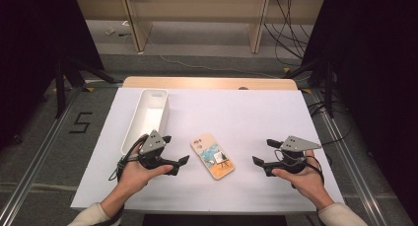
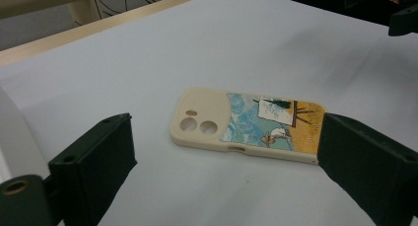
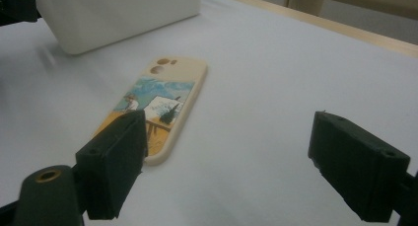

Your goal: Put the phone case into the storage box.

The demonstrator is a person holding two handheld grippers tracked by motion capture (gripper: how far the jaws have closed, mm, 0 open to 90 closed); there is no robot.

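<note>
A cream phone case point(image 1: 213, 156) with a painted picture on its back lies flat on the white table, camera holes toward the far side. My left gripper point(image 1: 175, 150) rests just left of it, jaws open and empty, pointing at the case point(image 2: 249, 126). My right gripper point(image 1: 263, 151) sits to the right of the case, also open with nothing between its jaws. In the right gripper view the case point(image 3: 160, 105) lies beyond the left jaw, apart from it.
A long white bin point(image 1: 147, 118) stands on the table point(image 1: 256, 117) behind my left gripper; it also appears at the top left in the right gripper view point(image 3: 118, 16). A wooden strip point(image 1: 209, 83) edges the table's far side.
</note>
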